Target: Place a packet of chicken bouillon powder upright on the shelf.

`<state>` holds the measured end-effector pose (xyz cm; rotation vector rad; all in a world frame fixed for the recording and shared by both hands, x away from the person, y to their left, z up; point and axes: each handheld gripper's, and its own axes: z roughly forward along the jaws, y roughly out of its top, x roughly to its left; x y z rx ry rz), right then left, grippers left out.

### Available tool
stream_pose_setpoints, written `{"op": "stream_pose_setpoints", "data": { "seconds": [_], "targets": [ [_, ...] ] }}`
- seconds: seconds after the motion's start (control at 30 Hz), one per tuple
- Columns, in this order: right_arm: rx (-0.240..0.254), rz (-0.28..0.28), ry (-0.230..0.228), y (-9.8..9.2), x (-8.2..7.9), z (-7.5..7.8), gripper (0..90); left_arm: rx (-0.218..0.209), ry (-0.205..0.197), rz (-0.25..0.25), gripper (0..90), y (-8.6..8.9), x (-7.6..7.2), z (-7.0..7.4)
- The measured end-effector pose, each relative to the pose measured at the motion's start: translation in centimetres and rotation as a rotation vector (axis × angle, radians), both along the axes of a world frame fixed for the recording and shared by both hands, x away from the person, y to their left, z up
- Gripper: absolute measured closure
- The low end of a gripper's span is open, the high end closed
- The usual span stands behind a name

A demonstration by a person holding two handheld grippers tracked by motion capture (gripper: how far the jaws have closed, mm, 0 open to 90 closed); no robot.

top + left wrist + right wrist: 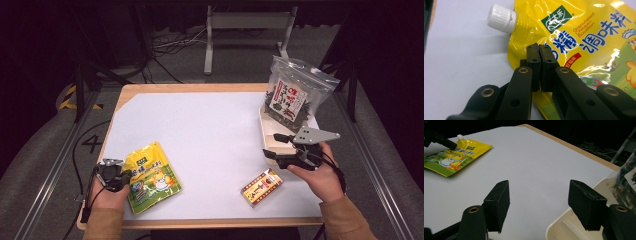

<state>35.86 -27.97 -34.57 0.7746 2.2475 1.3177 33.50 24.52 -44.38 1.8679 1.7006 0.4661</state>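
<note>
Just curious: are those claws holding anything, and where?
The left gripper pinches the yellow pouch at its edge, below the cap. The right gripper is open, empty.

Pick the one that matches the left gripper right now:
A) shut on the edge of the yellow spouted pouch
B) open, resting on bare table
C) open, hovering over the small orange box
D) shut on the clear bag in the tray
A: in the left gripper view the left gripper has its jaws closed together on the edge of the yellow pouch, just below its white cap.
</note>
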Motion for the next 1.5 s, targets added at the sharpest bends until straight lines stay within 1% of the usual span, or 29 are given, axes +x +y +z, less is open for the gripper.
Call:
{"op": "stream_pose_setpoints", "data": {
  "seconds": [0.03,0.1,0.13,0.17,0.2,0.23,0.27,0.3,0.37,0.4,0.43,0.47,0.5,0.53,0.57,0.63,0.7,0.73,0.87,0.93,1.0,1.03,1.07,1.1,1.13,1.27,1.3,1.4,1.5],
  "targets": [
    [0.002,0.0,-0.002,-0.1,0.0,0.0,34.3,-0.028,0.008,-0.012,85.1,0.3,0.1,0.1],
    [0.004,-0.007,-0.002,-0.4,-0.1,0.0,34.3,-0.046,0.02,-0.041,74.1,0.4,0.2,0.4],
    [0.004,-0.011,-0.001,-0.5,-0.1,0.0,34.3,-0.053,0.014,-0.042,69.8,0.4,0.2,0.8],
    [0.005,-0.013,-0.001,-0.6,-0.2,0.0,34.3,-0.034,-0.01,-0.023,60.4,0.4,0.2,1.0],
    [0.003,-0.013,-0.004,-0.7,-0.2,0.0,34.3,-0.018,-0.028,0.0,47.7,0.5,0.2,1.2],
    [0.005,-0.016,-0.001,-0.7,-0.2,0.0,34.3,-0.022,-0.035,0.016,42.8,0.6,0.3,1.3],
    [0.005,-0.017,-0.004,-0.8,-0.2,0.0,34.3,-0.024,-0.03,0.019,40.1,0.7,0.5,1.1],
    [0.005,-0.02,-0.004,-0.9,-0.2,0.0,34.3,-0.024,-0.009,0.025,33.7,0.8,0.7,0.9],
    [0.001,-0.023,-0.001,-0.9,-0.2,-0.1,34.3,-0.027,0.049,0.006,28.0,0.7,1.2,0.0],
    [0.001,-0.023,-0.001,-0.9,-0.2,-0.1,34.3,-0.027,0.049,0.006,24.7,0.7,1.2,0.0],
    [-0.001,-0.022,-0.001,-0.9,-0.3,-0.2,34.3,-0.013,0.05,0.003,24.6,0.5,1.3,0.0],
    [-0.002,-0.022,-0.001,-0.9,-0.3,-0.2,34.3,0.015,0.061,-0.011,25.0,0.2,1.5,0.1],
    [0.0,-0.022,0.001,-0.9,-0.3,-0.2,34.3,0.015,0.061,-0.011,26.0,0.2,1.5,0.1],
    [0.0,-0.023,0.003,-0.9,-0.4,-0.2,34.3,0.03,0.047,-0.016,29.4,-0.1,1.6,0.0],
    [0.0,-0.023,0.003,-0.9,-0.4,-0.2,34.3,0.03,0.047,-0.016,33.4,-0.1,1.6,0.0],
    [-0.001,-0.022,0.003,-0.8,-0.3,-0.2,34.3,0.031,0.037,-0.004,36.0,-0.4,1.6,-0.1],
    [0.0,-0.021,0.004,-0.8,-0.3,-0.2,34.3,0.035,0.021,0.009,38.4,-0.6,1.5,-0.2],
    [-0.001,-0.019,0.003,-0.7,-0.3,-0.2,34.3,0.035,0.007,0.024,41.9,-0.7,1.4,-0.3],
    [0.0,-0.01,0.006,-0.4,-0.2,-0.2,34.3,0.046,-0.004,0.039,44.9,-0.9,1.3,-0.4],
    [-0.004,-0.004,0.008,-0.1,-0.1,-0.3,34.3,0.051,-0.013,0.044,48.9,-1.1,1.2,-0.4],
    [-0.006,0.0,0.011,0.0,0.0,-0.4,34.4,0.038,-0.03,0.044,56.1,-1.3,1.2,-0.4],
    [-0.006,0.0,0.011,0.0,0.0,-0.4,34.4,0.038,-0.03,0.044,70.0,-1.3,1.2,-0.4],
    [-0.007,0.001,0.012,0.0,0.0,-0.4,34.5,0.008,-0.036,0.025,70.0,-1.4,1.2,-0.5],
    [-0.008,0.001,0.012,0.0,0.0,-0.4,34.6,0.034,-0.038,0.015,76.5,-1.7,1.2,-0.4],
    [-0.008,0.002,0.012,0.0,0.0,-0.4,34.7,0.04,-0.036,0.014,76.6,-1.7,1.3,-0.4],
    [0.004,-0.001,0.005,-0.3,0.0,-0.2,34.7,-0.025,-0.038,0.013,77.3,-1.0,1.2,-0.5],
    [0.005,-0.003,0.006,-0.4,-0.1,-0.2,34.9,-0.024,-0.038,0.006,77.8,-0.9,1.3,-0.4],
    [0.007,-0.003,0.002,-0.5,-0.2,-0.2,35.7,-0.039,-0.011,0.001,83.3,-0.5,1.5,0.0],
    [0.006,-0.006,-0.008,-0.7,-0.4,0.0,36.2,-0.076,-0.025,-0.013,83.6,0.0,1.5,0.6]
  ]
}}
